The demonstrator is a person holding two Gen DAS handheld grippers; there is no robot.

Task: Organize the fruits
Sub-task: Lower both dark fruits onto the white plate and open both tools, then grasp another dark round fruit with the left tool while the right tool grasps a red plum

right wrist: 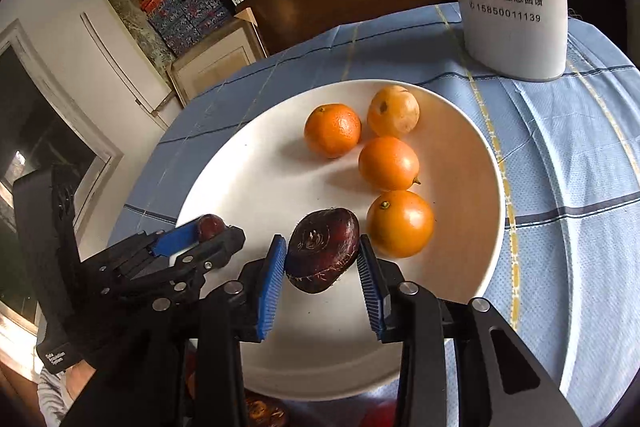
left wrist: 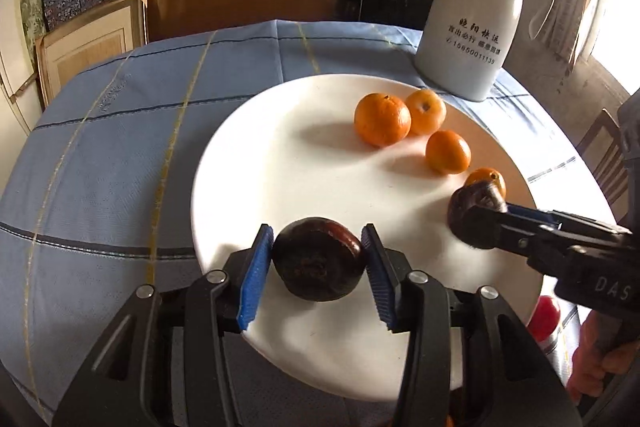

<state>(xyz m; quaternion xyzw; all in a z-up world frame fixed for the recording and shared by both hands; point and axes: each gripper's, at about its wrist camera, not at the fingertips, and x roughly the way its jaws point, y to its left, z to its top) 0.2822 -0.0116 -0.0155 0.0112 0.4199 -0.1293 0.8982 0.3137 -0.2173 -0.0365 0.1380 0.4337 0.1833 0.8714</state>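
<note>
A: From the left wrist view, we have the left hand-held gripper (left wrist: 318, 259) closed about halfway, its blue pads against both sides of a dark purple fruit (left wrist: 318, 259) at the near edge of the white plate (left wrist: 280, 155). Whether the fruit rests on the plate or hangs just above it, we cannot tell.

B: And the right hand-held gripper (left wrist: 486, 205) comes in from the right with a second dark fruit (left wrist: 468, 223) at its tip, just beside the nearest of four orange fruits (left wrist: 448, 151) grouped on the plate's far right. The jaws are seen side-on here, so we leave their opening to the other view.

A: We judge the step as setting the dark fruits onto the plate with the oranges. A white jug (left wrist: 472, 11) stands on the bench (left wrist: 100, 147) behind the plate.

B: In the right wrist view, the right hand-held gripper (right wrist: 322, 261) is partly closed, both pads touching the second dark fruit (right wrist: 324, 251), low over the plate (right wrist: 248, 195) and close beside the nearest orange fruit (right wrist: 400, 223).

A: The left hand-held gripper (right wrist: 204, 233) shows at the left, the first dark fruit (right wrist: 211, 225) pinched between its pads over the plate's edge.

B: Next, we think each gripper needs to lower until its fruit rests flat, then open gently so nothing rolls into the oranges.
</note>
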